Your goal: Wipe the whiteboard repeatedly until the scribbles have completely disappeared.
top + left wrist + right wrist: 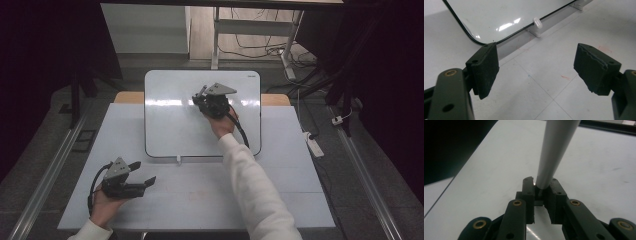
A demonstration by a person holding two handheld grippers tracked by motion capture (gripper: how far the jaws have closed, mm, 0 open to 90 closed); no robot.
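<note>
A white whiteboard [170, 125] with a thin black rim lies flat at the back of the table. My right gripper [201, 96] hovers over its upper middle, shut on a pale grey marker [556, 150]. In the right gripper view [540, 187] the marker rises from between the pads and leans over the whiteboard [599, 170]. My left gripper [142, 172] rests in a hand at the table's front left, jaws wide apart with nothing between them. In the left gripper view [536, 65] it faces the whiteboard's [499, 17] rounded near corner.
The pale table [200, 195] has faint red marks on it [565, 77]. A small white clip [537, 23] sits at the whiteboard's near edge. On the floor to the right lie a power strip [315, 145] and cables; a desk frame [216, 40] stands behind.
</note>
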